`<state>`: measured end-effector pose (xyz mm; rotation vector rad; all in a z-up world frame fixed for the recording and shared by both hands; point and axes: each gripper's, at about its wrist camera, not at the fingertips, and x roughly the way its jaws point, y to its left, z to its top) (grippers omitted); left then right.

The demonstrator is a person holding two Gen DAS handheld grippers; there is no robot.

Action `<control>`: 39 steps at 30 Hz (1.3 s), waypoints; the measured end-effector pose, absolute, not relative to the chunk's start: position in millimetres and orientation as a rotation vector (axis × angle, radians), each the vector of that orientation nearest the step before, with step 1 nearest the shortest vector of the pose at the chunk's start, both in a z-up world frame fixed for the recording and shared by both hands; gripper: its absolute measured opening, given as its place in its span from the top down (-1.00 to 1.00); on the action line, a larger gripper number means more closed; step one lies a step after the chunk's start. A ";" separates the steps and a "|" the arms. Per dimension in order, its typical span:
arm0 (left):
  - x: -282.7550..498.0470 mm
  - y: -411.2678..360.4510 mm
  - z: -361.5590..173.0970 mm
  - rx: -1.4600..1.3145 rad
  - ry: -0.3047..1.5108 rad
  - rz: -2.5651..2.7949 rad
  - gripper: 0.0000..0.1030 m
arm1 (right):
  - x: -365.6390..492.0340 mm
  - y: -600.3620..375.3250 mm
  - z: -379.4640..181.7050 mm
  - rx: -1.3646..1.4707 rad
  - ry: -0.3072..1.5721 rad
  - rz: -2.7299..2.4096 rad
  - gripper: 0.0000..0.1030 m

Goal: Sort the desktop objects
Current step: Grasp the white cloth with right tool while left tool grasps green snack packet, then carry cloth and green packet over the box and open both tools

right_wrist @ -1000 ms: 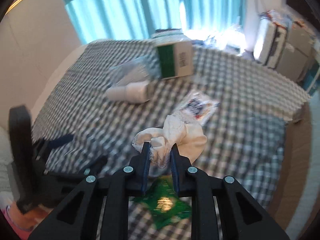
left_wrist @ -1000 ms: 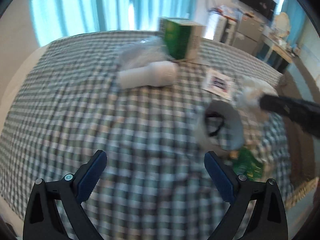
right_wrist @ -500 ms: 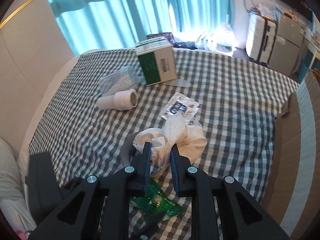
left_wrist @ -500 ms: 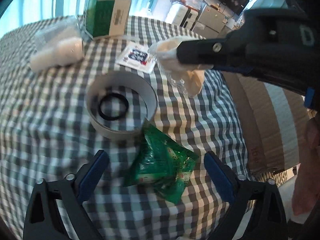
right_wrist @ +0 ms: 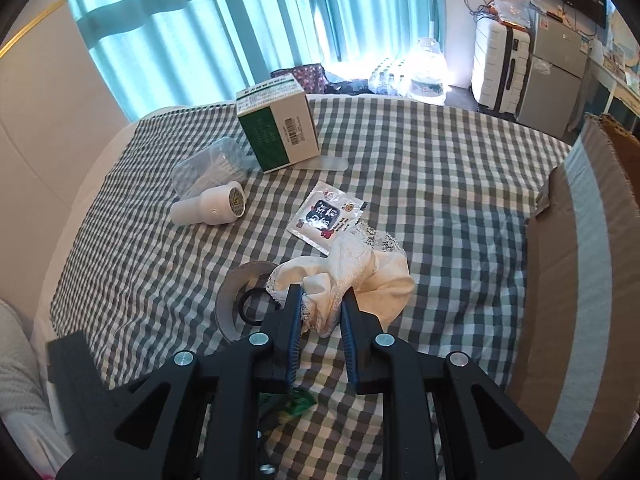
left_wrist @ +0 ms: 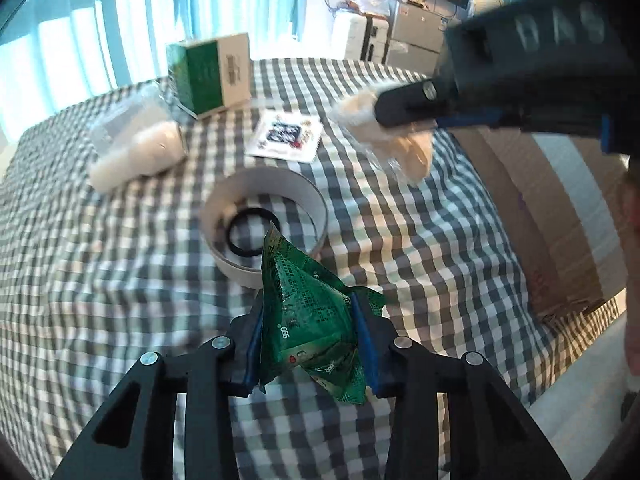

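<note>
The green packet reads "999", seen inverted.

home bedroom: teal curtains, suitcase, small fridge (checked cloth underneath)

Left tool just closed, clamping green packet, white tape ring beyond, checked cloth

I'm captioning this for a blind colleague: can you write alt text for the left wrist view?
The left gripper, its jaws just closed in, pinches a crumpled green packet above a checked tablecloth. Behind it lie a white ring around a black band, a white bottle, a green box and a sachet; the right gripper holds cream cloth at upper right.
</note>
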<state>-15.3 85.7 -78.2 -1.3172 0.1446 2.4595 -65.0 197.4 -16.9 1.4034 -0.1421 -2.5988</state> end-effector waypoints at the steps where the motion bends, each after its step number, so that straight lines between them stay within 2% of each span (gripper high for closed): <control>1: -13.5 82.8 -72.8 -1.319 0.158 2.478 0.23 | -63.1 197.8 -15.6 1.397 -0.141 -2.603 0.64; 11: 1.6 69.2 -50.1 -1.395 0.005 2.553 0.23 | -31.3 199.3 16.5 1.308 -0.106 -2.610 0.64; 16: 11.1 67.7 -11.2 -1.327 -0.013 2.607 0.23 | -3.4 207.9 51.0 1.232 -0.084 -2.647 0.64; 20: 12.0 77.8 22.3 -1.247 0.016 2.643 0.23 | 17.8 218.4 82.8 1.170 0.009 -2.730 0.64; 25: 10.5 103.6 63.6 -1.138 0.050 2.650 0.23 | 39.9 244.8 118.2 1.089 -0.073 -2.734 0.64; 29: 8.3 131.6 90.7 -1.066 0.087 2.636 0.23 | 56.6 262.6 142.4 1.017 -0.018 -2.800 0.64; 39: 15.7 237.4 138.4 -0.924 0.197 2.492 0.22 | 85.0 327.8 167.3 0.951 -0.014 -2.982 0.64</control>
